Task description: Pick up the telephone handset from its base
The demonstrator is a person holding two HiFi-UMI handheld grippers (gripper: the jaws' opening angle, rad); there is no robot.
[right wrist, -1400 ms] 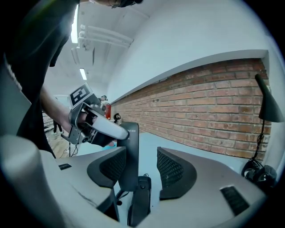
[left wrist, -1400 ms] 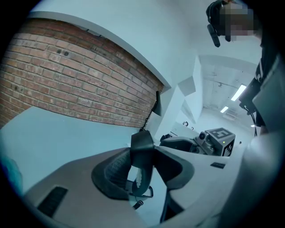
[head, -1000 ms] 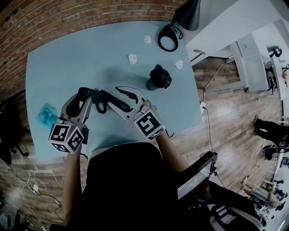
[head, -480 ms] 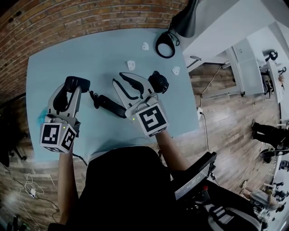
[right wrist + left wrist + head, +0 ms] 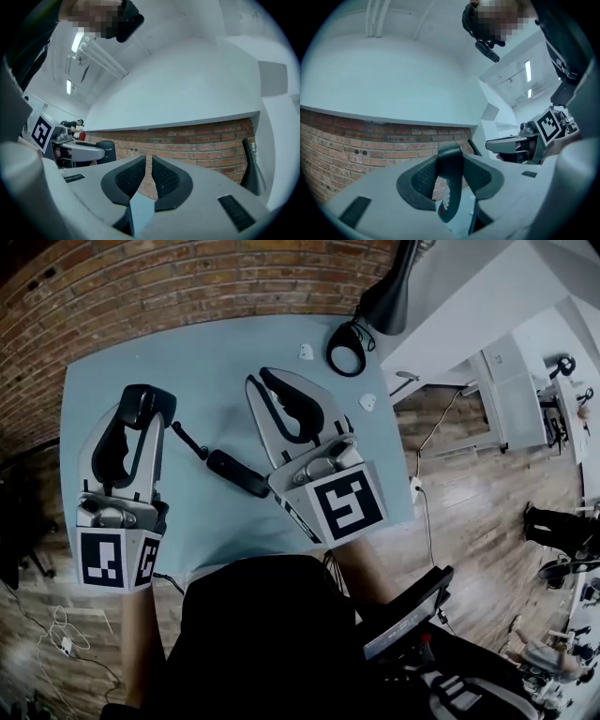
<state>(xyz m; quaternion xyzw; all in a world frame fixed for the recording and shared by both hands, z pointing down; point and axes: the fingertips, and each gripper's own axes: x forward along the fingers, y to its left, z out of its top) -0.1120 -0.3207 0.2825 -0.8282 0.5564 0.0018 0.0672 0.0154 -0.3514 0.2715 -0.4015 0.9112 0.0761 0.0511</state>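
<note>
Brick wall (image 5: pixel 141 277) far, blue table (image 5: pixel 216 343) beneath. Head view: we log the left gripper (image 5: pixel 139 420) clamped on the handset (image 5: pixel 148 397), held above the table left of what seems its base (image 5: pixel 236 472). Left gripper view: handset upright between the pads. Right gripper view: right gripper (image 5: pixel 146 161) closing, nothing between its jaws.

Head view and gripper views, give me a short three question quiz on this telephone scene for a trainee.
1. True or false: the left gripper clamps the black plastic telephone handset.
2. What is between the jaws of the right gripper? A) the handset B) nothing C) a pen
3. What does the black oblong telephone base lie on?
Key: 1 true. 2 B; its closing jaws are empty. 3 the light blue table.
</note>
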